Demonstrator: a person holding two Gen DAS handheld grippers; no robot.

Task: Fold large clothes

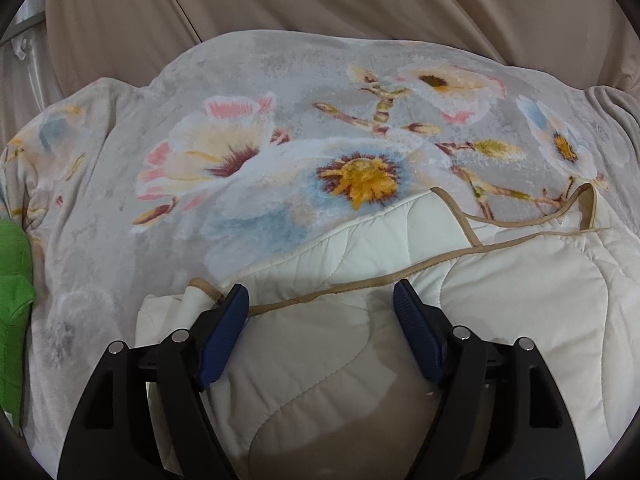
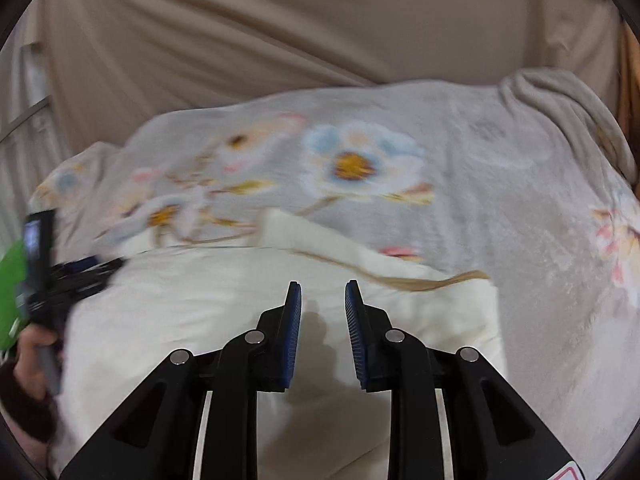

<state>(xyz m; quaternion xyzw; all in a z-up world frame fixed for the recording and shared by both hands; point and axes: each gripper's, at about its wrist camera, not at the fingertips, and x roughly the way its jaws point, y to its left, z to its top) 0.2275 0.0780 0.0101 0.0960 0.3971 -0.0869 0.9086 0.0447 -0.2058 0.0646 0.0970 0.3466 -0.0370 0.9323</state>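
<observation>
Both grippers, left gripper and right gripper, have black angular arms, silver round pivot screws and ribbed blue pads. Left hand shows bare skin and a dark sleeve cuff.

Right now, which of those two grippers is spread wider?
The left gripper: its blue fingers stand far apart over the cream quilt. The right gripper shows only a narrow gap.
</observation>
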